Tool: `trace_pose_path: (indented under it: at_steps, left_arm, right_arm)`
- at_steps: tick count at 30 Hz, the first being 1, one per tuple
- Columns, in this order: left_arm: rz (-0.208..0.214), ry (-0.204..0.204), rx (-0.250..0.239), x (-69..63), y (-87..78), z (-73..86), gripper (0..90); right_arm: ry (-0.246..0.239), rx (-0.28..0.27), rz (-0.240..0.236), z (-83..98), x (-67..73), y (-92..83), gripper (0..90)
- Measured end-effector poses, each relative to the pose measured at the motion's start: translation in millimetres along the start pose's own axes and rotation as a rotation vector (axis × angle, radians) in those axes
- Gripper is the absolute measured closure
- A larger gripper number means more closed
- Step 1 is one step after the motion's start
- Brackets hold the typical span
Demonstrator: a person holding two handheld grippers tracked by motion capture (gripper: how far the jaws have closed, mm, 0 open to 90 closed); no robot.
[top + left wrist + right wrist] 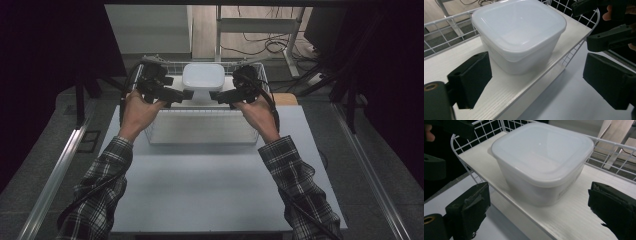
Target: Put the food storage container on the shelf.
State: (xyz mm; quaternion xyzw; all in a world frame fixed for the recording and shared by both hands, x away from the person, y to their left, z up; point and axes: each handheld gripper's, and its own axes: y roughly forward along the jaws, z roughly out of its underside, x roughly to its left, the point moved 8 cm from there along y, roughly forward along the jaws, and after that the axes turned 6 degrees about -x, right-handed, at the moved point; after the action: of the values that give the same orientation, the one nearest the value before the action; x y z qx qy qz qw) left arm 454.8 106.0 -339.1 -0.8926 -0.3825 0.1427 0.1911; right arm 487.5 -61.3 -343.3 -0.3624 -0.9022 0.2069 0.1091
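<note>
**Both grippers backed off the white tub, fingers wide**

So the white lidded container (203,77) is sitting on the pale wooden shelf (506,92) up on the wire rack (200,127), which stands at the far end of the worktop (215,190). Lid is on (looks flat and fully seated).

The left gripper (189,94) and the right gripper (214,95) sit on either side of the tub, facing each other. Both have their 2 fingers spread wide with nothing pinched between them. In the left gripper view the fingers (471,80) stand clear of the tub wall, and it's the same in the right gripper view (469,212). The container just rests on the shelf by itself, near the front edge.
</note>
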Motion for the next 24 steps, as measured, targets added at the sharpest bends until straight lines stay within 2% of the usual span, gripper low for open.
trace_pose_path:
  at_steps: [5, 13, 16, 19, 24]
  left_arm:
    - [0.007, 0.05, -0.009, -4.8, -0.6, 11.2, 4.6]
    - [0.043, 0.07, 0.004, -17.2, -5.1, 34.2, 1.5]
    - [0.053, 0.067, -0.008, -20.9, -8.8, 40.6, 1.0]
    - [0.074, 0.06, -0.027, -25.4, -11.2, 47.4, 0.4]
    - [0.081, 0.084, -0.022, -32.5, -13.5, 62.1, 0.0]
  right_arm:
    - [-0.026, -0.01, -0.004, 7.4, 2.6, -4.4, 3.0]
    - [-0.058, -0.027, -0.016, 22.0, 6.4, -16.2, 2.5]
    - [-0.069, -0.025, -0.022, 28.2, 8.9, -19.8, 2.5]
    - [-0.096, -0.02, -0.024, 33.5, 13.6, -22.5, 2.2]
    - [-0.134, -0.01, -0.025, 44.4, 22.5, -24.6, 1.4]
